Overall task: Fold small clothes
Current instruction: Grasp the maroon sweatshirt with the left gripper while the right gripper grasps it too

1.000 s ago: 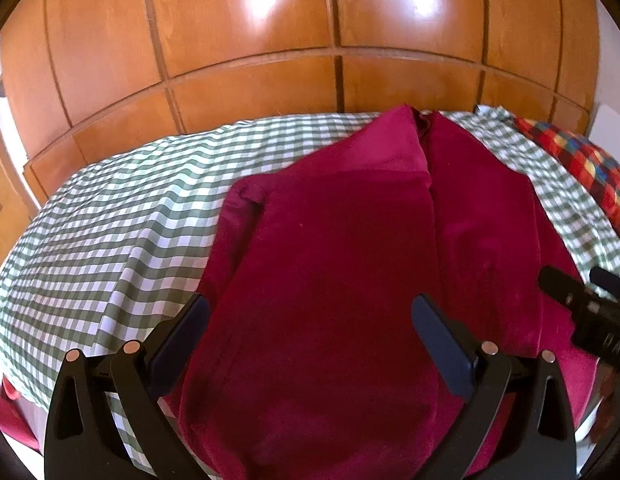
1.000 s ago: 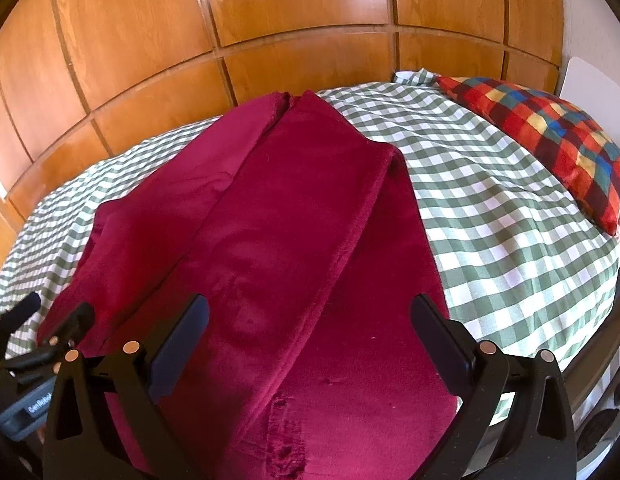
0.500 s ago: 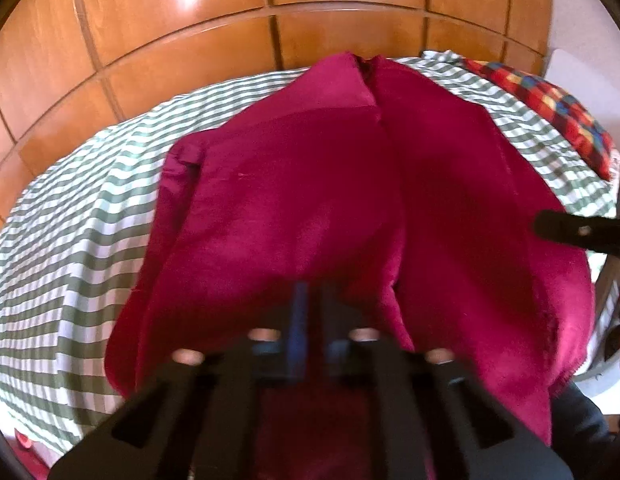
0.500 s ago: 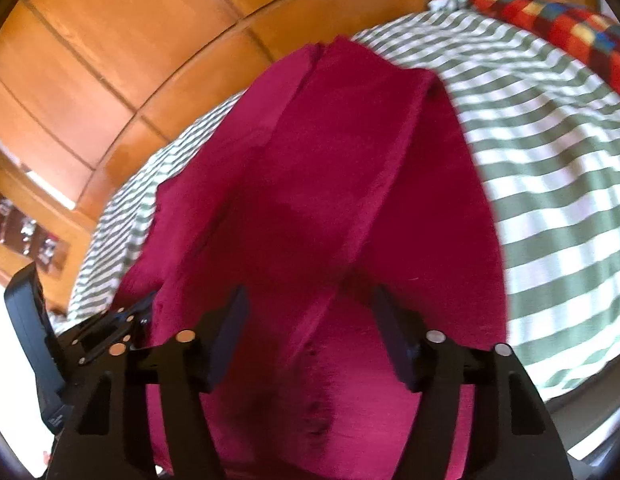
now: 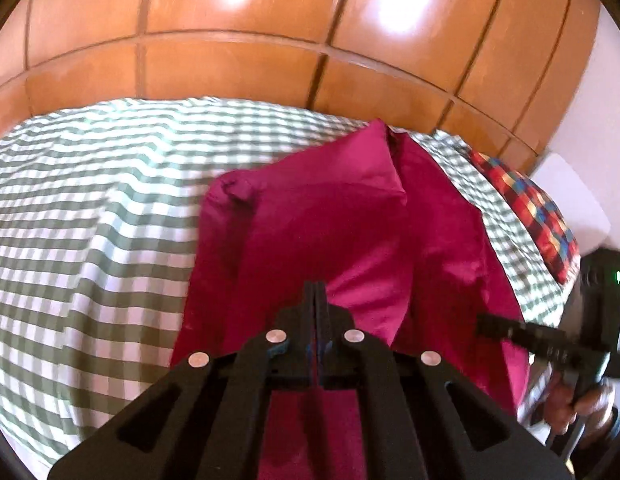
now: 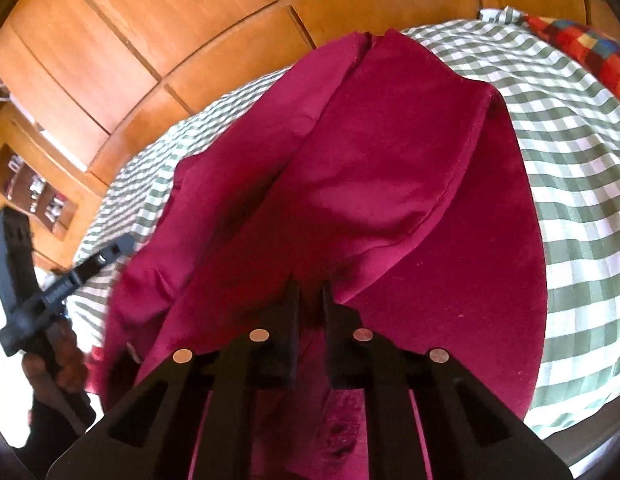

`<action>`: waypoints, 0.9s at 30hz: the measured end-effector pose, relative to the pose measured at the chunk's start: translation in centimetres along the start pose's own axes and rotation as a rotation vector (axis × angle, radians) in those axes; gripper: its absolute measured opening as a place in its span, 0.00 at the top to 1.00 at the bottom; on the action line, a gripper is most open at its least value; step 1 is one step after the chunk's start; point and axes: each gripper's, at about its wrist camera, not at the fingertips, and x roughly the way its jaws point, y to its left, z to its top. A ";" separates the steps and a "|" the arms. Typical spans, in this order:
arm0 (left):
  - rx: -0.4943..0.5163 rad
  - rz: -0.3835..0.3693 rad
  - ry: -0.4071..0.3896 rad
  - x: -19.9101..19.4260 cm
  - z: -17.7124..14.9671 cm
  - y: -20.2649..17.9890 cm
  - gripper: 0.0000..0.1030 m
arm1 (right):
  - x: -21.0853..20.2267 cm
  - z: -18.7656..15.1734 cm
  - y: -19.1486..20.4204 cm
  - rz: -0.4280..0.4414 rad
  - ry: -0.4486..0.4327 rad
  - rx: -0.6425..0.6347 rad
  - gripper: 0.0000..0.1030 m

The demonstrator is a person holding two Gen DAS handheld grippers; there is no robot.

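Tongs, both the left tongs (image 5: 315, 292) and right tongs (image 6: 310, 296), pinch the near edge of the dark red garment (image 6: 370, 160) on the checked bed (image 5: 90, 220), so lift evenly and carry it straight over.

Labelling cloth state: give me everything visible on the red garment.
The red garment is plain crimson, soft matte fabric, lying lengthwise on the checked bedspread, both sides folded inward to meet along a centre line. Its near edge is bunched and lifted, pinched by the left gripper and the right gripper. Small pilled patch near the hem.
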 end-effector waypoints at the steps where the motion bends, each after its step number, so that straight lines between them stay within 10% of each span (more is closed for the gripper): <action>1: 0.013 -0.006 0.007 0.2 -0.3 -0.3 0.68 | -0.1 0.1 -0.3 0.016 0.010 0.021 0.91; 3: 0.042 -0.029 0.001 0.4 -0.7 -1.0 0.27 | 0.3 0.1 -0.7 0.004 0.022 0.006 0.83; 4: 0.046 -0.042 -0.004 0.4 -0.9 -1.3 0.23 | 0.4 -0.1 -0.6 -0.004 0.031 -0.006 0.74; 6: 0.050 -0.098 0.037 1.0 -1.2 -1.9 0.23 | 0.0 -0.3 -1.4 0.001 0.053 0.022 0.22; 11: 0.175 -0.083 0.083 1.8 -2.8 -4.1 0.24 | -0.2 -1.7 -1.2 0.111 0.083 0.049 0.27; 13: 0.251 -0.068 0.128 2.6 -3.8 -4.7 0.63 | 0.5 -1.9 -0.1 0.126 0.095 0.017 0.41; 16: 0.241 -0.084 0.166 3.0 -4.1 -4.0 0.94 | 1.5 -1.4 2.3 0.059 0.080 -0.096 0.80; 27: -0.047 -0.112 -0.115 -2.9 6.2 3.5 0.95 | -8.7 7.9 -5.3 -0.167 -0.270 -0.028 0.91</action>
